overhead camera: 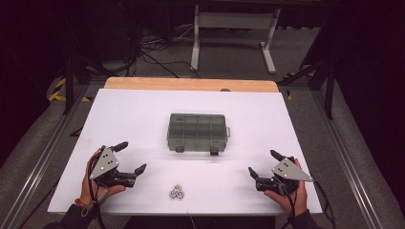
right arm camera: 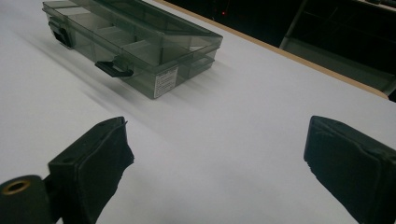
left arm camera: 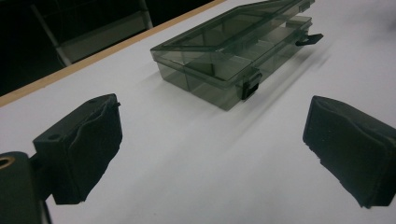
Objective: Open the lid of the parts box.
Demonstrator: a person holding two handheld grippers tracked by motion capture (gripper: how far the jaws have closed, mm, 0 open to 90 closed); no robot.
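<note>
The organizer box (overhead camera: 197, 132) is made of smoky, translucent plastic with a glossy, smooth finish, closed by opaque black plastic latches (left arm camera: 251, 85) and marked with a small paper label (right arm camera: 166, 80). The counter (overhead camera: 143, 114) is covered by a smooth, matt white sheet, with a bare wooden edge (overhead camera: 191, 84) left showing behind it. Matt black, slightly creased padding is seen on the left gripper (overhead camera: 131, 157), and the small rings (overhead camera: 177, 192) appear to be shiny metal.

room: lying dark around | counter (overhead camera: 143, 109): white top glowing, wooden edge (overhead camera: 191, 84) showing at far side | floor (overhead camera: 229, 57): grey, cables (overhead camera: 153, 47) trailing | white frame (overhead camera: 234, 33): standing behind | metal rails (overhead camera: 33, 171): running along both sides
</note>
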